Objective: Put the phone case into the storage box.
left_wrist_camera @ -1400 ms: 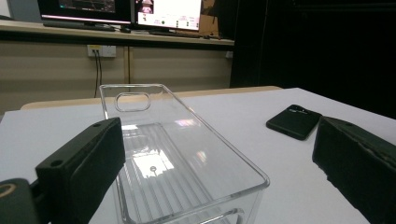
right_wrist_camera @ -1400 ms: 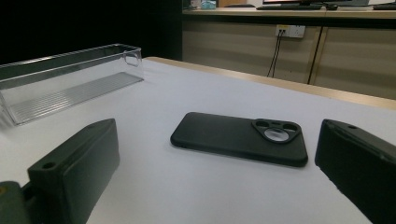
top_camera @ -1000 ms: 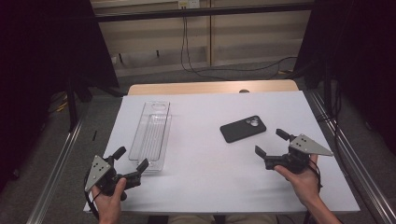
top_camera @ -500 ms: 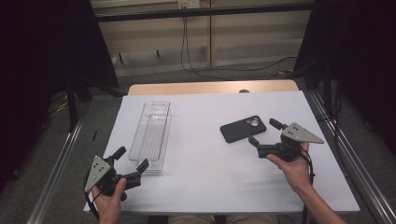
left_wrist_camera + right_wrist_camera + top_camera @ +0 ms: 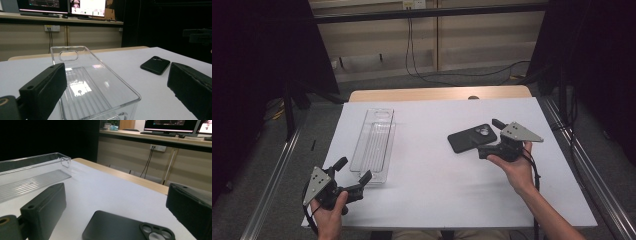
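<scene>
A black phone case point(image 5: 472, 137) lies camera-cutout up on the white table point(image 5: 437, 180), right of centre. My right gripper point(image 5: 488, 137) is open just to its right, one jaw at the case's far corner and one at its near corner. In the right gripper view the phone case point(image 5: 125, 227) lies low between the open jaws of the right gripper point(image 5: 115, 212). A long clear plastic tray point(image 5: 374, 145) sits left of centre. My left gripper point(image 5: 353, 170) rests open at the tray's near end. Through the left gripper point(image 5: 117, 90) the empty tray point(image 5: 87, 82) stretches away, with the phone case point(image 5: 155, 65) to the right.
A wooden table edge point(image 5: 437, 94) borders the far side of the white surface. Metal rails point(image 5: 582, 165) run along both sides of the table. Cables point(image 5: 412, 50) hang on the wall behind. Monitors point(image 5: 87, 6) stand on a shelf in the background.
My right gripper has moved forward and left until its open jaws reach the phone case's right end. The left gripper, tray and case have stayed put.
</scene>
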A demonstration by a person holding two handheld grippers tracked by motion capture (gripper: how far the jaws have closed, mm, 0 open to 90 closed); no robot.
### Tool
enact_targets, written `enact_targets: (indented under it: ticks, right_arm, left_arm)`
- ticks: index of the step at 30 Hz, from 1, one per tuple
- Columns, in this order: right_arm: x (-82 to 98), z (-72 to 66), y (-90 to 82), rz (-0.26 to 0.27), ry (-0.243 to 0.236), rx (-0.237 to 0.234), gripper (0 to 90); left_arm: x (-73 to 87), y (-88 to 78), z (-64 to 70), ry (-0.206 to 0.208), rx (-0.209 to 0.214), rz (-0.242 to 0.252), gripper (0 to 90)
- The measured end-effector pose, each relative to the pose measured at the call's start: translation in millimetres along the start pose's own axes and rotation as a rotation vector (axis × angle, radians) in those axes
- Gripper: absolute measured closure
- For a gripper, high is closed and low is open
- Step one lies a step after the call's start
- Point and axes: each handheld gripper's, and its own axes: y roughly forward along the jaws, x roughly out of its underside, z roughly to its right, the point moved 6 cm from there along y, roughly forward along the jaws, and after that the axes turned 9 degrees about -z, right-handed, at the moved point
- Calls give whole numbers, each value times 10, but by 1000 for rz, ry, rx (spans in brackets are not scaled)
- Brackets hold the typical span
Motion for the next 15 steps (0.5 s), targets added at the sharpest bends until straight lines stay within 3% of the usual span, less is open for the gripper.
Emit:
enact_targets:
  ticks: [4,9,15]
  right_arm:
    - [-44,12,75,6,-31,16,39]
    - [-103,39,164,39,-28,34,61]
    - [-100,62,290,18,-27,53,67]
  left_arm:
    - [0,2,-2,-2,-3,1,26]
    - [7,2,3,1,5,-8,26]
    - [8,4,2,-1,4,-6,26]
